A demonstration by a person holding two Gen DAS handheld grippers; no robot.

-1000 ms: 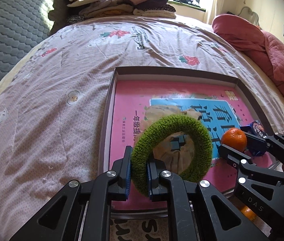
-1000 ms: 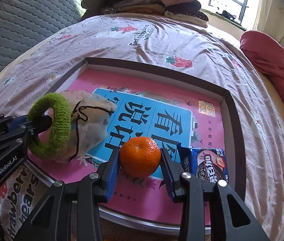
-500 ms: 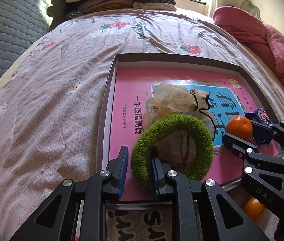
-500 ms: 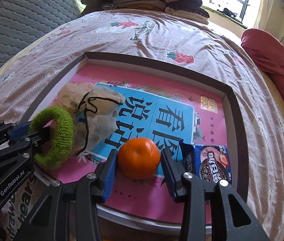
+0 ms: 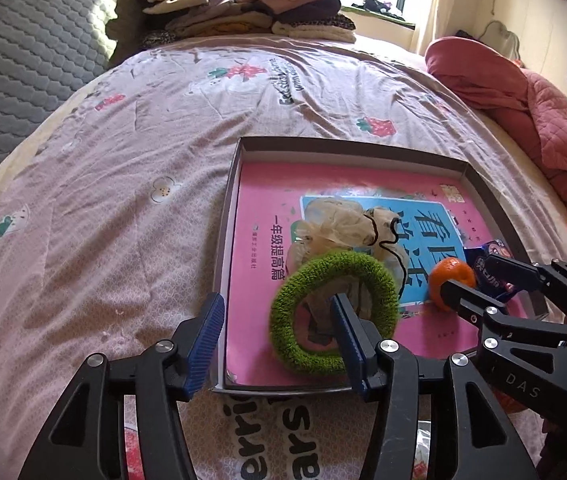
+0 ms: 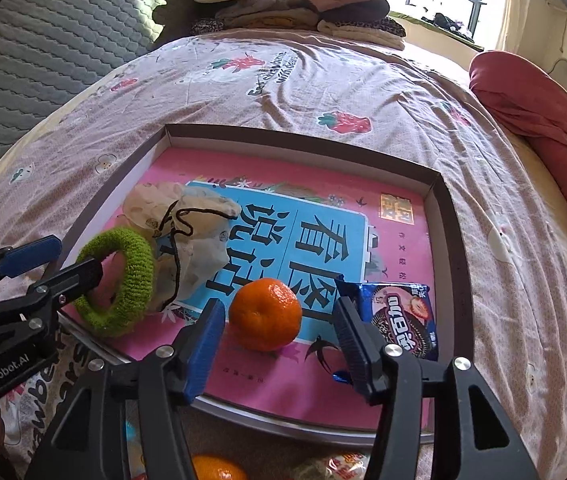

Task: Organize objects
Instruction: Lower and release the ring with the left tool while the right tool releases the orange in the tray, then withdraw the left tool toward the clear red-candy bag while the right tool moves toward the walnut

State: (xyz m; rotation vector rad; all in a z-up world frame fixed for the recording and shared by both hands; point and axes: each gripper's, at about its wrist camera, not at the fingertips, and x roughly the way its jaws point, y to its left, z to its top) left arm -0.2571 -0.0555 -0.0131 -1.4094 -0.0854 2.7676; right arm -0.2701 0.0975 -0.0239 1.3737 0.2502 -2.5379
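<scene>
Fingers on your left gripper stand apart, one through the green ring lying in the box. Your right gripper gapes around the tangerine, untouched; snack packet beside, pouch beyond.

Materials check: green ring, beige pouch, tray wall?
Green ring: looks like fuzzy knit or terry fabric, matte, with a visible looped pile. Beige pouch: thin soft cloth or non-woven, crumpled, with a black drawstring. Tray wall: likely cardboard, a dull brown outside with a pale inner face and folded corners.
</scene>
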